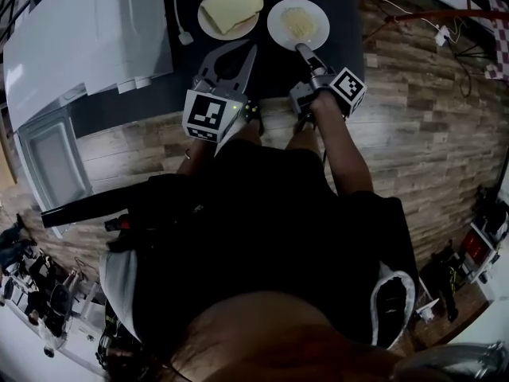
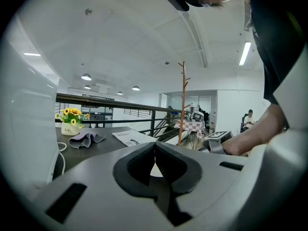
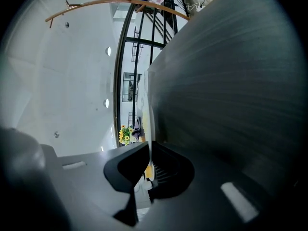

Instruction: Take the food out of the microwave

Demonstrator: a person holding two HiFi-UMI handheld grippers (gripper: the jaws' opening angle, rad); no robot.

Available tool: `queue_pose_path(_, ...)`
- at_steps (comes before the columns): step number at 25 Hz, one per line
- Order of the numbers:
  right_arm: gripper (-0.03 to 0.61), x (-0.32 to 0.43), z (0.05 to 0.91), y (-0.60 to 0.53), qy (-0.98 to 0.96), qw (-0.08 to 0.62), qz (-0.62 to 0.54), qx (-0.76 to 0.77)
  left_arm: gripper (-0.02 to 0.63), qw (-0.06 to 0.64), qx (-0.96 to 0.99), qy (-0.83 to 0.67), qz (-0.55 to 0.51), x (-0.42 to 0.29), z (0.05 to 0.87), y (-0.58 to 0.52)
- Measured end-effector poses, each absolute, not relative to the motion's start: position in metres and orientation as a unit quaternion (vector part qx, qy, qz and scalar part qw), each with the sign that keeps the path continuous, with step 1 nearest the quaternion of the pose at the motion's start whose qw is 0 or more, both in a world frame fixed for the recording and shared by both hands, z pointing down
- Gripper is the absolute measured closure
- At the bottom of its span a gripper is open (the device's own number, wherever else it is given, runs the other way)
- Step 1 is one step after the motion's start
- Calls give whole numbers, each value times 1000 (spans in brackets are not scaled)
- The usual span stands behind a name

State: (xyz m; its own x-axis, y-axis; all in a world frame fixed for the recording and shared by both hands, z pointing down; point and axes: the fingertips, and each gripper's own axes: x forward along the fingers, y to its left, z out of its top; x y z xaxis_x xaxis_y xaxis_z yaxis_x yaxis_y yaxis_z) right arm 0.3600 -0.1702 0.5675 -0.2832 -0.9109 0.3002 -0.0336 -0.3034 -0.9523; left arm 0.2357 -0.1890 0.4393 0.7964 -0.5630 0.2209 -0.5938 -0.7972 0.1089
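Two white plates stand on the dark table (image 1: 342, 6): one with a pale slab of bread (image 1: 231, 9), one with yellowish noodles (image 1: 298, 24). My right gripper (image 1: 303, 50) is shut on the near rim of the noodle plate; in the right gripper view the thin white rim (image 3: 146, 163) runs between the closed jaws of that gripper (image 3: 148, 150). My left gripper (image 1: 251, 50) sits just below and right of the bread plate, apart from it. The jaws of the left gripper (image 2: 155, 144) meet at the tips with nothing between them.
The white microwave (image 1: 87, 30) stands at the table's left, its door (image 1: 52, 161) swung open toward me. A white cable and plug (image 1: 184, 37) lie beside it. Farther along the table are a flower pot (image 2: 70, 121), a grey cloth (image 2: 85, 139) and a paper (image 2: 132, 137).
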Motion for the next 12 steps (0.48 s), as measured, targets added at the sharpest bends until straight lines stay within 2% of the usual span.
queue_pose_path(12,568,378,576,-181,497,320,-657,-469,606,106,929,-342,91,254,447,-189)
